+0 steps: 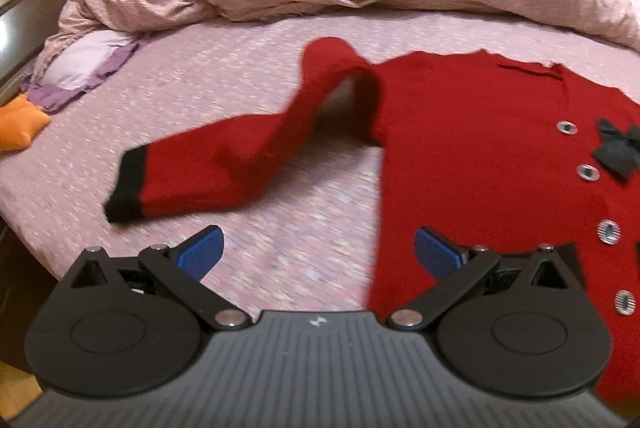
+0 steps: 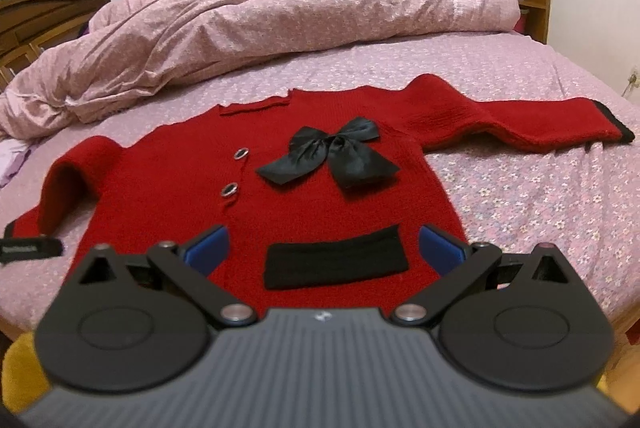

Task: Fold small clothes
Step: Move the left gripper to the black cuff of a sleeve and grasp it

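1. The red knit cardigan point(image 2: 312, 188) lies face up and spread on the bed sheet point(image 2: 520, 196), a black satin bow point(image 2: 332, 156) on its chest and a black pocket band point(image 2: 336, 260) near the hem.
2. One sleeve point(image 2: 520, 124) extends flat toward 3 o'clock. The other sleeve point(image 1: 248, 148), black-cuffed, is humped and bent toward 9 o'clock; it appears motion-blurred.
3. Left tongs point(image 1: 318, 252): spread wide, empty, above the cardigan's side edge.
4. Right tongs point(image 2: 324, 250): spread wide, empty, over the hem.
5. A rumpled pink duvet point(image 2: 260, 20) lies at 12 o'clock.
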`<state>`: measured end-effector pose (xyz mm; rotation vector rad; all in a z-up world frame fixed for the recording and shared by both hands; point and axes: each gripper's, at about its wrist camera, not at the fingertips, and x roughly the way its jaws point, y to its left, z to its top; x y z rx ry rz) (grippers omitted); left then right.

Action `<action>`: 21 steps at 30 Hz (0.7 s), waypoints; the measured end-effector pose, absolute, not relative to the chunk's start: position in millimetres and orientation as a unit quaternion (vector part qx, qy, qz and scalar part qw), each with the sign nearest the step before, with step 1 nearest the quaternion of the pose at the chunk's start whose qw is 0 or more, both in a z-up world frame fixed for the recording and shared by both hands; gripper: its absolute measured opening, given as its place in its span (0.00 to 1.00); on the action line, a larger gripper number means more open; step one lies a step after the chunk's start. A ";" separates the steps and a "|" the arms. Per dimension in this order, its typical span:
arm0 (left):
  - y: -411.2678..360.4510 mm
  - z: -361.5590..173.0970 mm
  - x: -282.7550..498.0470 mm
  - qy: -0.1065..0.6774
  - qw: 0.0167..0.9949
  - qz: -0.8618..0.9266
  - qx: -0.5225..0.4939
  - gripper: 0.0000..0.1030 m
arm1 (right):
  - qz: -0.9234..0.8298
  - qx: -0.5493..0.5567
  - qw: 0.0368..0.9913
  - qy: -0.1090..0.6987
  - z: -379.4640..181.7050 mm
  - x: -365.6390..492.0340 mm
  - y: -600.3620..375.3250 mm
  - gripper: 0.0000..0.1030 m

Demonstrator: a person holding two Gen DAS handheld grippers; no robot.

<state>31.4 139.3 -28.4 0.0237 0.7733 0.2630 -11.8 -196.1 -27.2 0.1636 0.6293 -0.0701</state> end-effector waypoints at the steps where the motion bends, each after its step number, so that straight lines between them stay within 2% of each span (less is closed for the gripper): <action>1: 147.0 -29.0 34.3 0.379 0.915 0.134 0.011 1.00 | -0.037 0.081 0.947 0.309 -27.1 -11.4 -197.8 1.00; 7: 185.7 -32.9 47.7 0.397 0.903 0.166 -0.001 1.00 | -0.045 0.076 0.945 0.314 -30.2 -7.1 -204.8 1.00; 16: 260.2 -41.6 69.2 0.390 0.876 0.257 -0.122 1.00 | -0.051 0.070 0.940 0.330 -38.4 -4.2 -208.4 1.00; 21: 285.8 -52.4 85.4 0.398 0.858 0.300 -0.126 1.00 | -0.059 0.072 0.939 0.331 -40.0 2.0 -211.7 1.00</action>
